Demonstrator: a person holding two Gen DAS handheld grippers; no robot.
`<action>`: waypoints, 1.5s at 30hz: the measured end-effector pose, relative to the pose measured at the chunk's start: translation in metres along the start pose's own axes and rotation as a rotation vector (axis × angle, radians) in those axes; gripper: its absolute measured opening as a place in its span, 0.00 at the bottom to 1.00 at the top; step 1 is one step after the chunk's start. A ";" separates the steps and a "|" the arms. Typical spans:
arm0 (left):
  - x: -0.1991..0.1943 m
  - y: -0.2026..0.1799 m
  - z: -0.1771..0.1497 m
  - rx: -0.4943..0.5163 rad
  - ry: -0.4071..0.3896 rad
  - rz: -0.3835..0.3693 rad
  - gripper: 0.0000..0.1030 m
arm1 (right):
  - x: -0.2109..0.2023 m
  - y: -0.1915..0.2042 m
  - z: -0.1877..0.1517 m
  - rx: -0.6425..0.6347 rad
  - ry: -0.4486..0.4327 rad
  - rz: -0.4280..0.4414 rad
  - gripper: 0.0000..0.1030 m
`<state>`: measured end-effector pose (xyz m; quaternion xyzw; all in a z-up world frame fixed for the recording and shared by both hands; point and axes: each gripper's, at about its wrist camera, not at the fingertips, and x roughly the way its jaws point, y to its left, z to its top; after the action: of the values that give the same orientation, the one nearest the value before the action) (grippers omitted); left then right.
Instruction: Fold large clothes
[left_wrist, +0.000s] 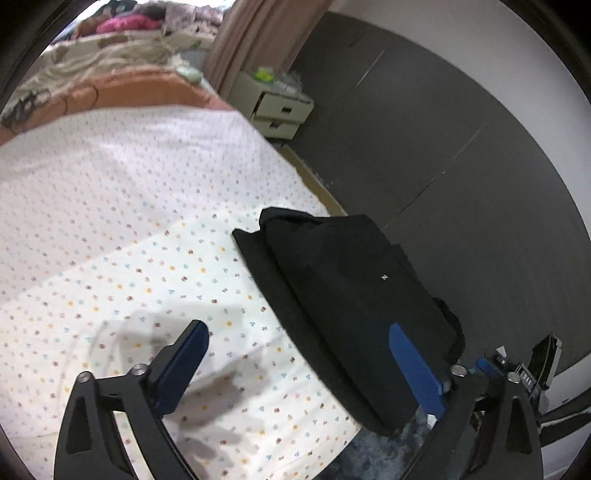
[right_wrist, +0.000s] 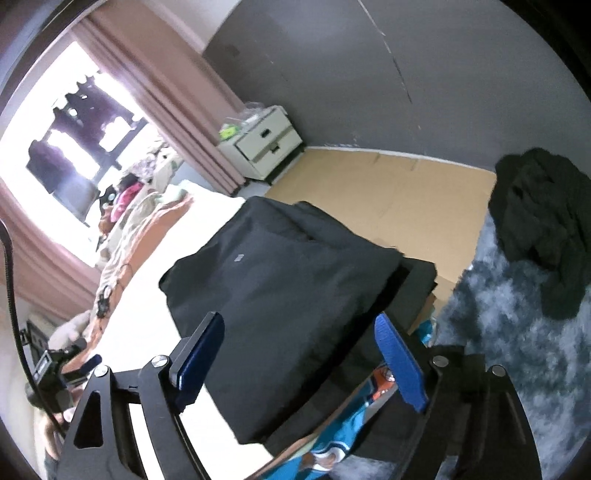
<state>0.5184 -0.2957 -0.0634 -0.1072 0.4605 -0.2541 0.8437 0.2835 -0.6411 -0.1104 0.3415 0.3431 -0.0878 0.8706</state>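
Observation:
A black garment (left_wrist: 354, 295) lies folded in a flat rectangle on the bed's dotted white sheet (left_wrist: 129, 221), close to the bed's right edge. My left gripper (left_wrist: 299, 328) hovers above its near left side, open, with nothing between the blue fingers (left_wrist: 410, 362). In the right wrist view the same folded garment (right_wrist: 280, 280) fills the middle. My right gripper (right_wrist: 299, 319) is open above its near end, pads apart from the cloth.
A dark crumpled garment (right_wrist: 543, 229) lies on a blue-grey shaggy rug (right_wrist: 517, 332) beside the bed. Teal cloth (right_wrist: 343, 439) hangs below the bed's edge. A white nightstand (right_wrist: 266, 144) stands by the pink curtain (right_wrist: 177, 110). Bedding is piled at the far end (left_wrist: 110, 55).

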 end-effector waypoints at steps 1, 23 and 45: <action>-0.010 -0.001 -0.004 0.011 -0.010 0.008 0.97 | -0.003 0.004 -0.002 -0.007 -0.005 0.001 0.90; -0.209 0.003 -0.120 0.067 -0.238 0.084 0.98 | -0.104 0.112 -0.094 -0.249 -0.034 0.096 1.00; -0.370 0.047 -0.269 0.061 -0.471 0.288 0.98 | -0.195 0.154 -0.218 -0.453 -0.082 0.230 1.00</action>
<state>0.1445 -0.0459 0.0357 -0.0713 0.2541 -0.1133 0.9579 0.0803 -0.3986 -0.0158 0.1707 0.2774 0.0770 0.9423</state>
